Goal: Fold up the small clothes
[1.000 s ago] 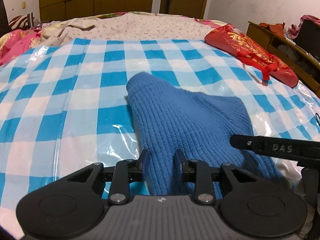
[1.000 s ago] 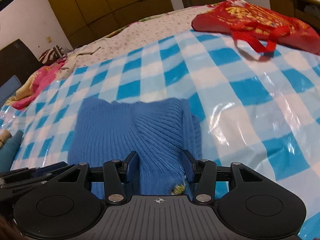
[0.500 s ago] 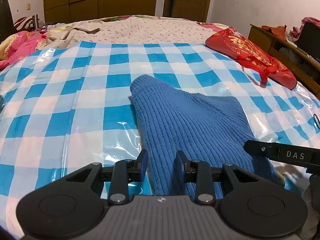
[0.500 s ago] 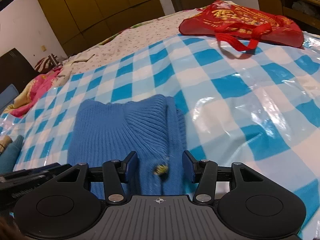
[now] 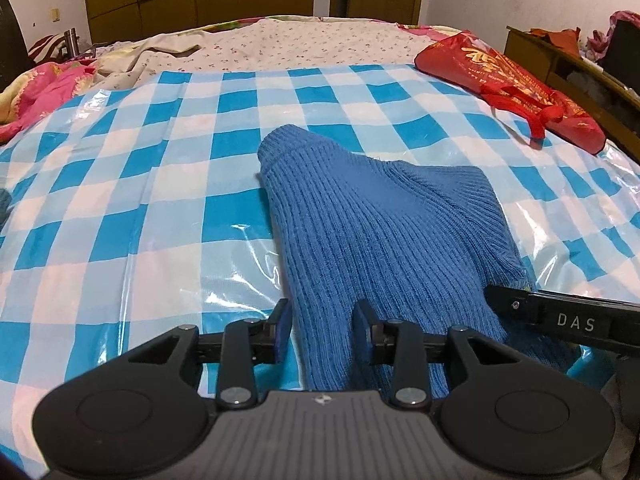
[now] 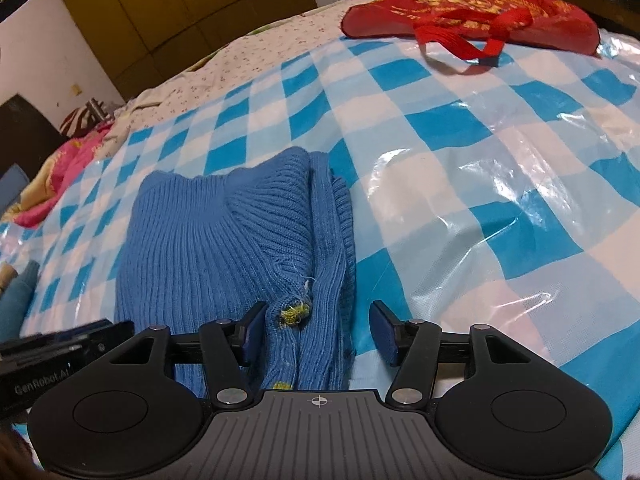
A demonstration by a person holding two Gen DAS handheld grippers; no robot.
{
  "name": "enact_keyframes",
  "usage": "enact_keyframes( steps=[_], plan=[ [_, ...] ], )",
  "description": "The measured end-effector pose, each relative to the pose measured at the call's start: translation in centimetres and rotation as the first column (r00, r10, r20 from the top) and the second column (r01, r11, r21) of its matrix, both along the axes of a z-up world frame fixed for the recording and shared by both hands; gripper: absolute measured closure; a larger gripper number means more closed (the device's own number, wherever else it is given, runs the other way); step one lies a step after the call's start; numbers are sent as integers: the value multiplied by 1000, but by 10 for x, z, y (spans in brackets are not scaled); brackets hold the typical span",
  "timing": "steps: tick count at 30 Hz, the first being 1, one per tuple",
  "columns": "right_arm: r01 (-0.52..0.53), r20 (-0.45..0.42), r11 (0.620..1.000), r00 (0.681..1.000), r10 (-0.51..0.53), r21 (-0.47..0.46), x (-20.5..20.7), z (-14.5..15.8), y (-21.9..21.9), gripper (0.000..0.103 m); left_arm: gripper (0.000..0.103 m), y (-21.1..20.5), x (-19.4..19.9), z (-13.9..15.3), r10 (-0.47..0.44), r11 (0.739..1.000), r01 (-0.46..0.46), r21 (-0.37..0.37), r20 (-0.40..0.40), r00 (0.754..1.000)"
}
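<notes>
A blue ribbed knit sweater [image 5: 372, 216] lies folded on the blue-and-white checked plastic sheet [image 5: 160, 184] on the bed. It also shows in the right wrist view [image 6: 224, 236], with a yellow patch at its near hem. My left gripper [image 5: 322, 324] is open, its jaws either side of the sweater's near left edge. My right gripper [image 6: 318, 330] is open wide over the sweater's near right edge, not clamping it. The right gripper's body [image 5: 560, 320] shows at the right of the left wrist view.
A red bag [image 5: 512, 84] with handles lies at the far right of the sheet; it also shows in the right wrist view [image 6: 472, 12]. A floral quilt [image 5: 296, 44] and pink bedding [image 5: 36, 92] lie beyond. A wooden cabinet [image 5: 568, 64] stands at the right.
My right gripper has opened wider and let go of the sweater's hem, which now lies flat. Both grippers have drawn back slightly toward the near edge.
</notes>
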State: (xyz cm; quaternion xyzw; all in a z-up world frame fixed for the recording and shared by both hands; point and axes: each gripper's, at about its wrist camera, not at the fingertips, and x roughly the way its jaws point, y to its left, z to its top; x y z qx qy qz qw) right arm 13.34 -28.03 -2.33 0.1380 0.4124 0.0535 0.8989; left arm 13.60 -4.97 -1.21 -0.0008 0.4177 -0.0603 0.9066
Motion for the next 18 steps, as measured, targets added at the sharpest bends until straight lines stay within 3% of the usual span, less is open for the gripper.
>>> enact_keyframes(
  steps=[18],
  plan=[
    [18, 16, 997, 1000, -20, 73, -2, -2, -9, 45, 54, 2, -3, 7, 20, 1000, -20, -3, -22, 1000]
  ],
)
